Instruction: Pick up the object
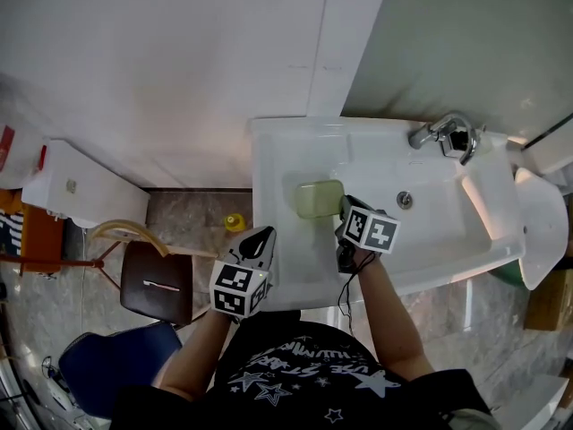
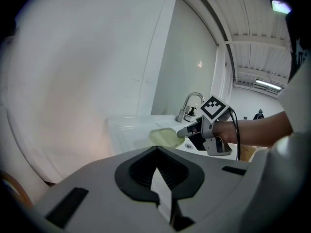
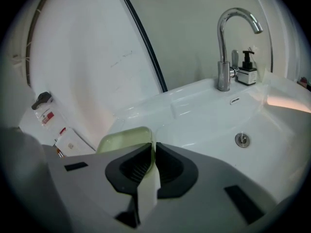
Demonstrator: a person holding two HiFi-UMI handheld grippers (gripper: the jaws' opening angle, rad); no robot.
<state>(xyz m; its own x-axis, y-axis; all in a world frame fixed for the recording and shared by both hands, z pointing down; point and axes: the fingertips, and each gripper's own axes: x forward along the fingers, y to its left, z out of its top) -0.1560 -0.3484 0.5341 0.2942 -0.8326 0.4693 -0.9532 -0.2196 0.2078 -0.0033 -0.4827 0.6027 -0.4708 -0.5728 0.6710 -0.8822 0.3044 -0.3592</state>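
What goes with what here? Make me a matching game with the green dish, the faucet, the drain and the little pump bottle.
Things:
1. green dish
2. faucet
3. drain
4. pump bottle

Places or states:
A. set in the bottom of the sink
B. pinched at its rim by the right gripper
C. tall, curved and shiny, at the back of the sink
D. standing right next to the faucet's base, with a black top

Right pairs: 1-B, 2-C, 3-A, 4-D
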